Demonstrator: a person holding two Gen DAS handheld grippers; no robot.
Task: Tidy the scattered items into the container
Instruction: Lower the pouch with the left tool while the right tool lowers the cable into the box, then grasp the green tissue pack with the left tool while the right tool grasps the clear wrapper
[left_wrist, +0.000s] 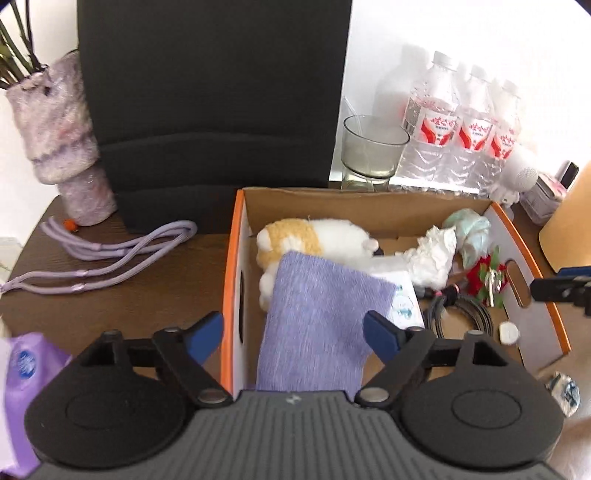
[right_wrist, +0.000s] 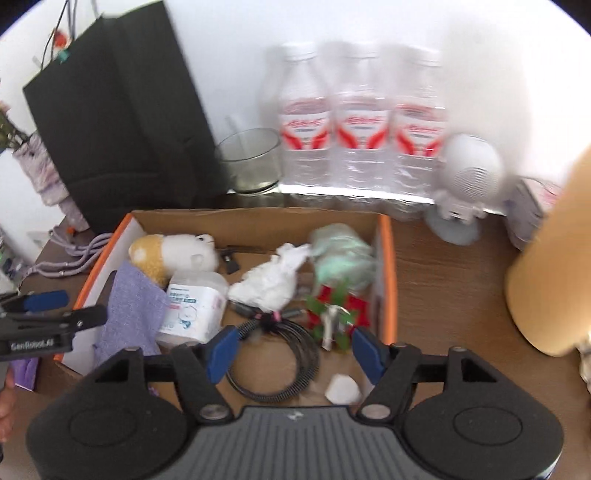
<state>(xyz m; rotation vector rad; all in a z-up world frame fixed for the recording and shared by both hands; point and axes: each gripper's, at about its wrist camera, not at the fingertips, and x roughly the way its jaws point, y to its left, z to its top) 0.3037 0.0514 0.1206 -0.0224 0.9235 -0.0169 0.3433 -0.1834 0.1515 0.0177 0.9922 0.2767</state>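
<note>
The left gripper (left_wrist: 293, 332) is spread wide over the cardboard box (left_wrist: 231, 280), pressing on nothing; the purple cloth (left_wrist: 317, 332) lies draped inside, released. The right gripper (right_wrist: 293, 349) is likewise parted and empty above the black cable (right_wrist: 291, 365). A drop-off step appears finished. Next, the lilac cord (left_wrist: 110, 254), left on the table (left_wrist: 155, 288), could be fetched

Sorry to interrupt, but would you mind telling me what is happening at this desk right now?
A person is tidying loose items into the cardboard box, holding a tool in each hand. Both the left tool and the right tool are open and hold nothing. The purple cloth, plush toy and black cable are already inside. A lilac cord lies on the table beside the box.
</note>
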